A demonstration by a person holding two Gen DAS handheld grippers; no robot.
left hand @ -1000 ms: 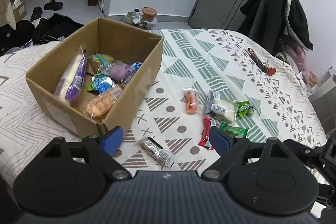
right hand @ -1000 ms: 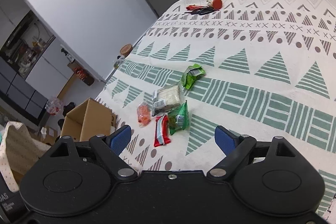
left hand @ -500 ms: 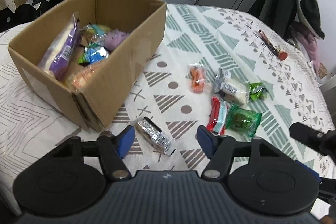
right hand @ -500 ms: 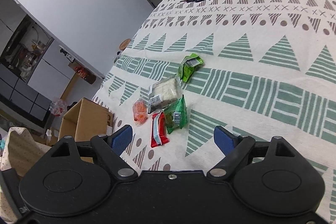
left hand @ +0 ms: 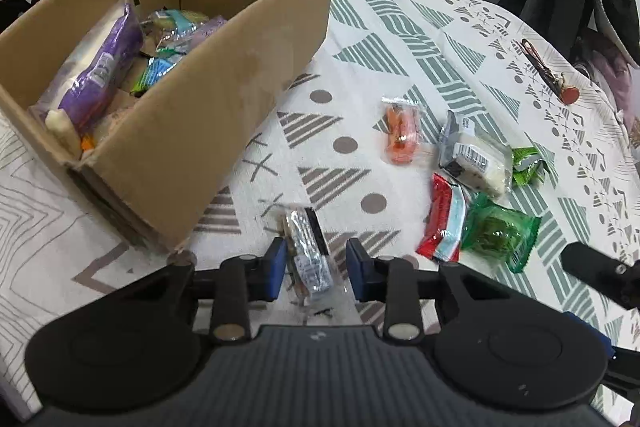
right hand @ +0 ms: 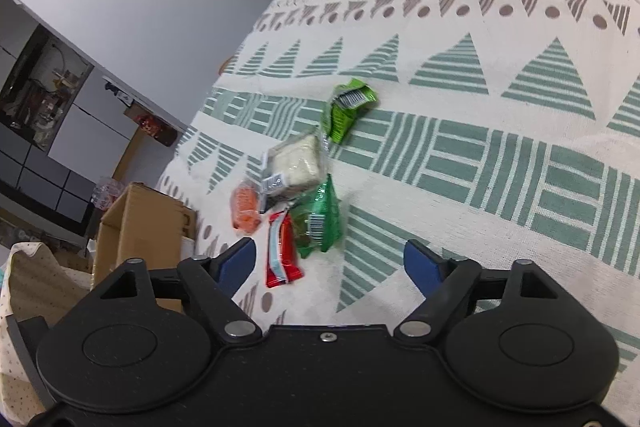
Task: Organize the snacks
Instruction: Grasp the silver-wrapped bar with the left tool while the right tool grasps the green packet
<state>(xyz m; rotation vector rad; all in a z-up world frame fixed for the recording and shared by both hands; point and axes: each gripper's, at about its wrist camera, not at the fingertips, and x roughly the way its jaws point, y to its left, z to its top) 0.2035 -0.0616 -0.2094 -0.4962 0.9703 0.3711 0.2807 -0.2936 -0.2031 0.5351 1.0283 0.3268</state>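
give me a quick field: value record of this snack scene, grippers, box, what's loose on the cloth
left gripper: fingers either side of a silver snack packet, a gap shows at the right pad
right gripper: open, empty, above the cloth
cardboard box: open top, several snacks inside
loose on tablecloth: orange packet, white cake packet, red packet, two green packets

Brown corrugated cardboard box (left hand: 224, 75): matt, raw paper faces. White woven cloth cover with green and grey print (left hand: 400, 39): matt, coarse weave. Silver foil-wrapped snack bar (left hand: 306, 247): glossy, crinkled film. Green plastic snack pouch (left hand: 498, 231): shiny, translucent. Left gripper (left hand: 316, 267): matt black plastic, blue pads, bright metal pivot pins.
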